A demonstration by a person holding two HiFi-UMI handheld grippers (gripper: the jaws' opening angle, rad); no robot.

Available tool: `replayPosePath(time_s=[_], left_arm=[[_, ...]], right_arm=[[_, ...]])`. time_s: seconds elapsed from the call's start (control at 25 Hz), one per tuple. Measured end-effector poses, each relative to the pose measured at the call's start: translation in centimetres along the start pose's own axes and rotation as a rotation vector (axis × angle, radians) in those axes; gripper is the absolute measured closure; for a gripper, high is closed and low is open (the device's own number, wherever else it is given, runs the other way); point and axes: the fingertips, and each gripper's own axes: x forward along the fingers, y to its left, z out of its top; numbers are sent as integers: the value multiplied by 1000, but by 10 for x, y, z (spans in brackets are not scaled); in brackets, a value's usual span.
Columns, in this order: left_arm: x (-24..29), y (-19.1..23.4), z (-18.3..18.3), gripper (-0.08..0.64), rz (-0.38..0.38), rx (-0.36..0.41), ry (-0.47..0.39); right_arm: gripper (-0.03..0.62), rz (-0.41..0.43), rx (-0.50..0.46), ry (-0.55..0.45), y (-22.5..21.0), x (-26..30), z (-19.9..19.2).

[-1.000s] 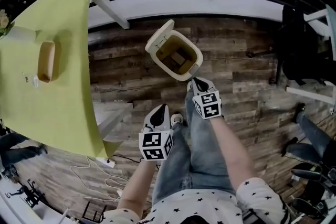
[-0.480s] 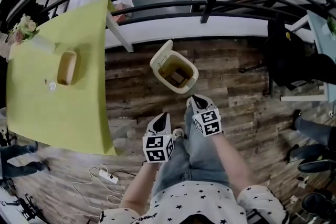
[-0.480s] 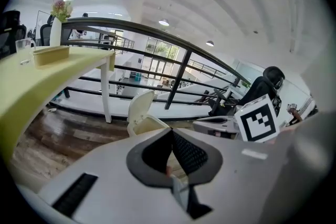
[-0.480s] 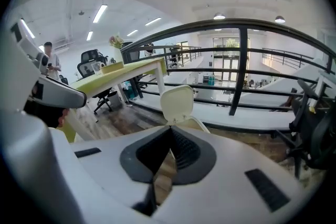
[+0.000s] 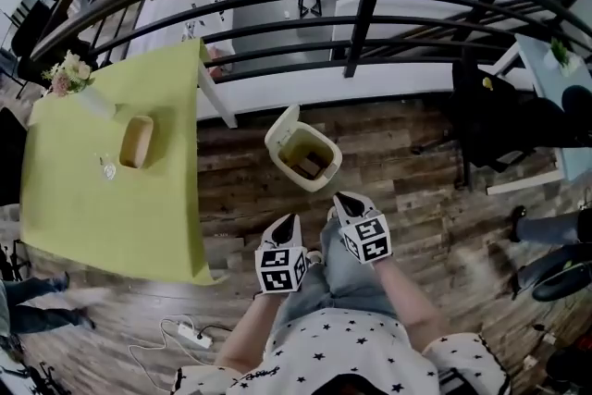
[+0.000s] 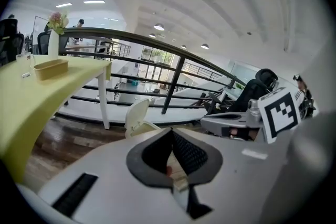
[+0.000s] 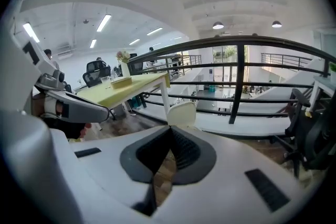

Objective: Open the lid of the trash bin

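On the floor (image 5: 416, 199) ahead the lid (image 5: 281, 127) of the trash bin (image 5: 310, 164) stands open, so the left gripper (image 5: 288, 220) and right gripper (image 5: 343, 198), both pressed together empty, should hold clear.

Trash bin (image 5: 330, 169) and its lid (image 5: 282, 127) are cream, the inside tan-brown. Counter (image 5: 111, 199) is yellow-green, with a pale tan tray (image 5: 136, 141). Floor (image 5: 416, 190) is mixed-brown wood planks. Railing (image 5: 361, 14) is black. Left gripper (image 5: 287, 222) and right gripper (image 5: 344, 201) are light grey, jaws lined black, with black-on-white marker cubes. Shirt (image 5: 342, 351) is white with black stars, jeans (image 5: 347, 268) blue-grey.
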Motion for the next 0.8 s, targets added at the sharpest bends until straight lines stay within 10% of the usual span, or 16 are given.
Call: replayPosePath(time_s=[0.8], left_arm=[[-42, -35, 46, 549, -22, 36, -106]], right_arm=[[598, 50, -24, -163, 26, -88, 68]])
